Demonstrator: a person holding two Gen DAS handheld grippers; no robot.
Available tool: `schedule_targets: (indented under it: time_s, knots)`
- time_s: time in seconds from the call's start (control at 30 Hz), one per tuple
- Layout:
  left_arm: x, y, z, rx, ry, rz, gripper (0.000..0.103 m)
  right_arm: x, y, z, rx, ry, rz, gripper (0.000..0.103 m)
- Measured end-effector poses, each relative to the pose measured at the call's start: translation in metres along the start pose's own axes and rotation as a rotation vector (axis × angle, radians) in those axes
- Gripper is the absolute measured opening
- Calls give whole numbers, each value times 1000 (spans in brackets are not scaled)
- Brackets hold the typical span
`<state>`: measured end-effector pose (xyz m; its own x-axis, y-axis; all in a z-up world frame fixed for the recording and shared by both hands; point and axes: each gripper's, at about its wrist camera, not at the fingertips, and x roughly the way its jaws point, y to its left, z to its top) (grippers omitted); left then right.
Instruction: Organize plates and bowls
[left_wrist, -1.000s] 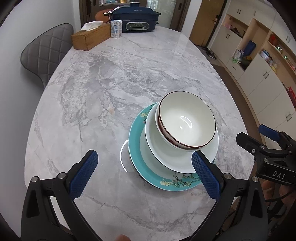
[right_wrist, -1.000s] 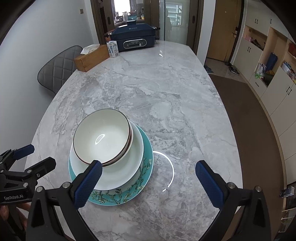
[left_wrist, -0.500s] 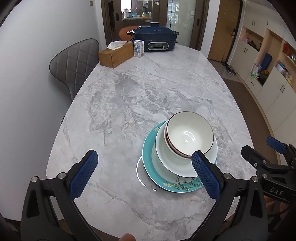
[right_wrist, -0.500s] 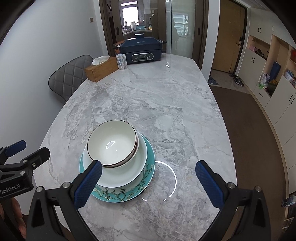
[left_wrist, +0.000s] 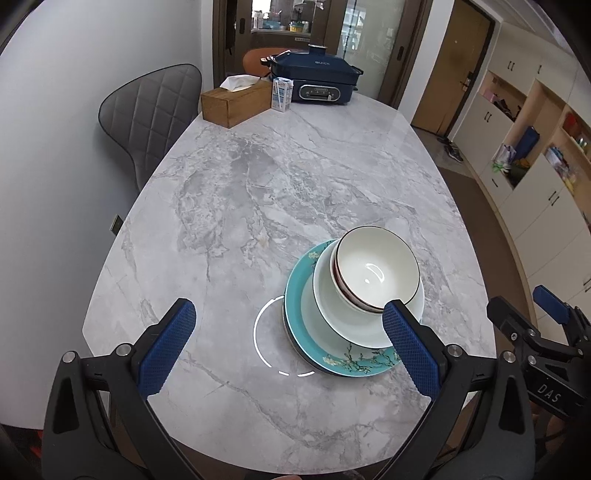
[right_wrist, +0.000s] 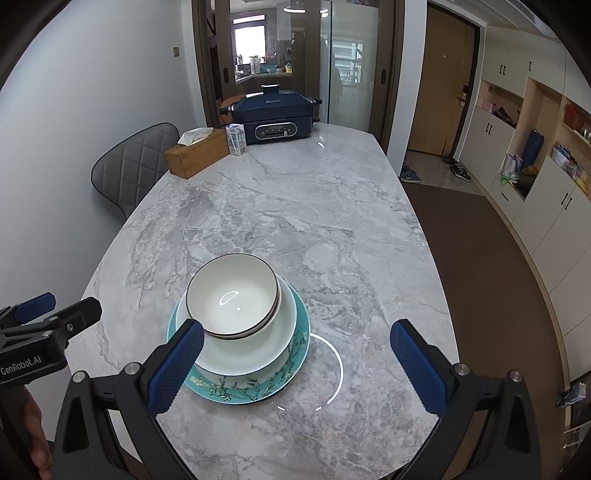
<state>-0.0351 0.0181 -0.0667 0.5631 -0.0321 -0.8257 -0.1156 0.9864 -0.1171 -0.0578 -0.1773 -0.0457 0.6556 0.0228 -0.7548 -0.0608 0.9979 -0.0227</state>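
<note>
Two bowls (left_wrist: 376, 273) sit nested, the upper one dark-rimmed, on a white plate (left_wrist: 354, 325), which rests in turn on a teal plate with a blossom-branch pattern (left_wrist: 351, 362). The whole stack stands on the marble table (left_wrist: 258, 192), near its front edge. Both tongs hang above it, spread wide and grasping nothing. For the left gripper (left_wrist: 288, 343), the stack lies just ahead and toward its right finger, whose blue pad overlaps the white plate's rim in that view. For the right gripper (right_wrist: 295, 365), the stack lies ahead and toward its left finger, which overlaps the bowls' near edge. Each tool shows at the margin of the other's view.

Judging by how things lie, the sorting looks done or nearly so, and the risk is now in the stack itself. The bowls sit off-centre on the white plate, toward the side away from the tongs, and the white plate is likewise off-centre on the teal one. A finger clipping a rim while passing could slide the glazed pieces over one another. So close to the table edge, a shove toward the tongs could tip something off.

Beyond both tongs, well apart from the stack, stand a wooden tissue box (right_wrist: 195, 155), a small carton (right_wrist: 236, 138) and a navy electric cooker (right_wrist: 275, 116).
</note>
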Motion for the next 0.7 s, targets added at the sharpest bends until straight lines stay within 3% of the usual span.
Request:
schedule_targets:
  time_s: [0.23,0.7]
  knots:
    - [-13,6,-3,-12,13,-14,103,-11,11,6,-10,-7,-12,103]
    - [-68,-5,14,19,-76,-33,103,-54,24,24,-20,-46,-44,103]
